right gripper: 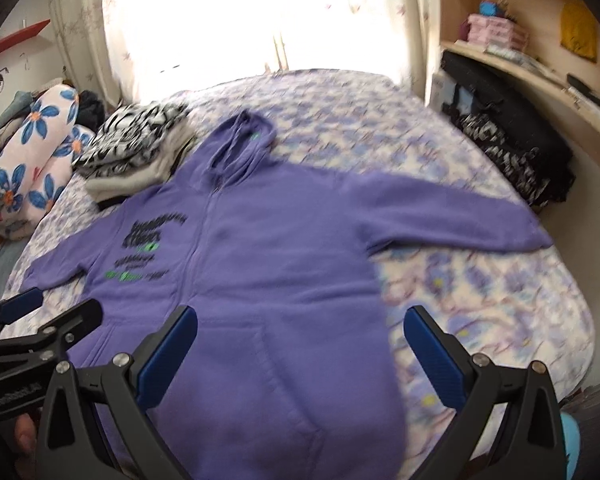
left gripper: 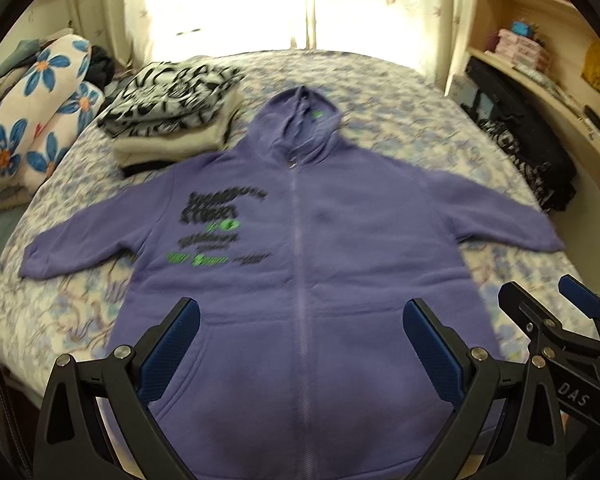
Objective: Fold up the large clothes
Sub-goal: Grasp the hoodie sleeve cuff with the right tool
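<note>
The purple zip hoodie (left gripper: 340, 264) lies front side up and spread flat on the bed (left gripper: 400, 92), hood (left gripper: 300, 120) toward the window and hem toward the cameras. Both sleeves are extended outward: one sleeve (left gripper: 80, 240) ends near the bed's left edge, and the other sleeve (right gripper: 460, 216) reaches toward the bed's right edge, its cuff close to the dark bag (right gripper: 512, 160) below the shelving (right gripper: 520, 60). The left gripper (left gripper: 300, 344) is above the lower front of the hoodie, its jaws spread wide on either side of the zip line, with nothing held between the blue pads (left gripper: 180, 340). The right gripper (right gripper: 300, 344) is above the hoodie's right hem area, jaws likewise spread wide and empty; one pad is over the fabric and the other is over the floral bedsheet (right gripper: 500, 320) just past the garment's side edge. In each wrist view the other gripper appears at the frame edge, showing the two units close beside each other. A folded stack of black-and-white clothing (left gripper: 172, 108) sits on the bed just beside the hoodie's left shoulder, apparently touching it. A rolled floral blanket (left gripper: 40, 120) lies farther left, off the bed edge. Uncovered sheet is visible beyond the hood and along the right side below the sleeve.
</note>
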`<state>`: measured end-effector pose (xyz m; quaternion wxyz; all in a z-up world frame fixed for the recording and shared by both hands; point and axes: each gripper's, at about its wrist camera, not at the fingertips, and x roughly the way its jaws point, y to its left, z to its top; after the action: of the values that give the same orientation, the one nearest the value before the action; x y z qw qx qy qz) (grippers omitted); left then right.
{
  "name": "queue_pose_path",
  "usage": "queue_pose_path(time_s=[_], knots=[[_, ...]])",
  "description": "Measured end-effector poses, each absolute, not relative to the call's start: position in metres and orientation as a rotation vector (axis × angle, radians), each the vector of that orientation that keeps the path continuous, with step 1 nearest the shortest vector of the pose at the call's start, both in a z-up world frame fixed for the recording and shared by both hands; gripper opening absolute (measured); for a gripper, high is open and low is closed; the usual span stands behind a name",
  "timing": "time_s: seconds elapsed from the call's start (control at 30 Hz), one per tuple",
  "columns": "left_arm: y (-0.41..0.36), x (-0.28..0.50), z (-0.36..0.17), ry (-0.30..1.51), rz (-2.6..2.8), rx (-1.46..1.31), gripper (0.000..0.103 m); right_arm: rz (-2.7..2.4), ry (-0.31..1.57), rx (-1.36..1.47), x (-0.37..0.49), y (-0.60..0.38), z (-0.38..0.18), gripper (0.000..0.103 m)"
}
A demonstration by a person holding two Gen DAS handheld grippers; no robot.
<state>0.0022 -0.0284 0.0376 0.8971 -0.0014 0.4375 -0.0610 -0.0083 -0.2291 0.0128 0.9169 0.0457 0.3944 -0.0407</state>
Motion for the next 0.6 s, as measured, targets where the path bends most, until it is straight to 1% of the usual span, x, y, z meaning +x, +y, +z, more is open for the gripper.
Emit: queue_pose_path(time_s=[0.3,0.47,0.6], knots=[[-0.065,0.046,0.075,0.841,-0.201,-0.027,0.101,-0.144,0.653,0.042,0.002,-0.28,0.056,0.103],[-0.087,0.07,0.095,0.741,-0.221,-0.013,0.101,-0.23,0.514,0.073,0.003,-0.32,0.079,0.103],[-0.108,0.096,0.099,0.726,-0.25,-0.02,0.101,-0.263,0.493,0.114,0.013,-0.361,0.082,0.103]])
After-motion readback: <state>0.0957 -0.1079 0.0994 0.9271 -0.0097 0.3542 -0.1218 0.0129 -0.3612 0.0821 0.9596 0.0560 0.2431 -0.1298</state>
